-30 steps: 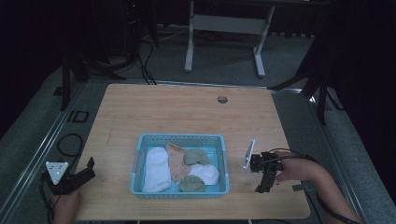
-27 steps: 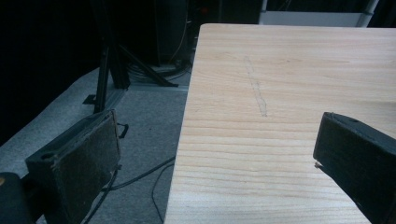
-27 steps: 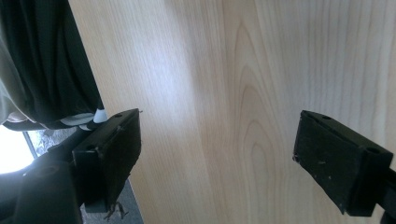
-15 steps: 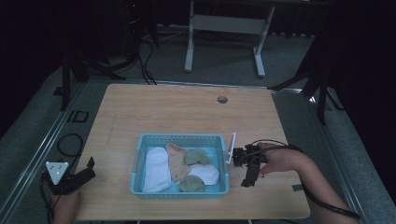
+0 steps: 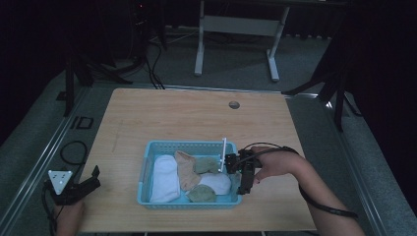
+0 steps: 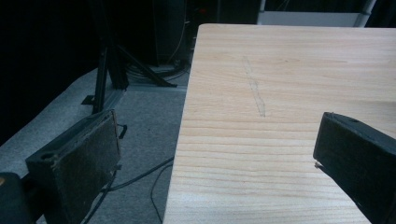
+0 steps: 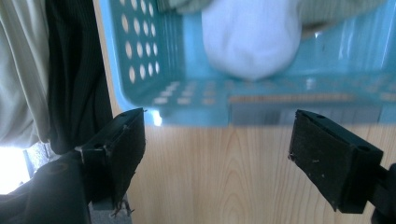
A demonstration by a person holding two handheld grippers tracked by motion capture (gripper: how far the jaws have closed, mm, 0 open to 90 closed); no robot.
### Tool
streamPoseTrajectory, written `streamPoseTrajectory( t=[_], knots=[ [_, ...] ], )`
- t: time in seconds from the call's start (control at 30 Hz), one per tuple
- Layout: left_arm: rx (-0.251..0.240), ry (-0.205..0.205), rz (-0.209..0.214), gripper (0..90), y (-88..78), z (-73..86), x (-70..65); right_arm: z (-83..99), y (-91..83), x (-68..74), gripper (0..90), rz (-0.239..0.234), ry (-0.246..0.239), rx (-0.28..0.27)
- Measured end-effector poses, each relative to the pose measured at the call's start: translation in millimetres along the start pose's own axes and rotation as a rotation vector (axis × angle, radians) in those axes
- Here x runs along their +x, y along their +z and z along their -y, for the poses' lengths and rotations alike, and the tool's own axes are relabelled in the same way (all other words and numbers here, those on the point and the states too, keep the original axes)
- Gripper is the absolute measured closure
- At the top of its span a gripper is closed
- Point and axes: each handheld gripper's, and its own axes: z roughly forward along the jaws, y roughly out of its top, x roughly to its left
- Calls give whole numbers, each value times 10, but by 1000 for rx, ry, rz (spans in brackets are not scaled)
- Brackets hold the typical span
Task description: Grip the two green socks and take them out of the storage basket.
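Note:
A light blue perforated basket (image 5: 147,167) sits near the table's front middle and holds several socks. Among them are a long white sock (image 5: 164,178), a tan sock (image 5: 185,168) and a rolled white sock (image 5: 216,183). My right gripper (image 5: 242,178) is open, right outside the basket's right wall. In the right gripper view, its jaws (image 7: 217,149) stand wide apart before that basket wall (image 7: 187,98), with the rolled white sock (image 7: 252,37) behind it. My left gripper (image 5: 91,181) is open and empty at the table's front left corner. Its jaws (image 6: 215,158) straddle the table's left edge.
The wooden table (image 5: 196,123) has a small round hole (image 5: 234,104) near its far edge. Cables (image 5: 74,152) lie on the grey floor left of the table. A white stand (image 5: 236,29) is beyond the table. Dark clothing (image 7: 70,70) is at the right gripper view's left.
My right gripper has moved left across the table from near the right side up to the basket's right wall. The left gripper has stayed put.

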Motion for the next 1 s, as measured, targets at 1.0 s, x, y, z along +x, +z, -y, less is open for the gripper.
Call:
streamPoseTrajectory(
  t=[1.0],
  knots=[
    [1,2,7,7,2,-1,2,-834,448,-14,404,-32,-130,12]
  ],
)
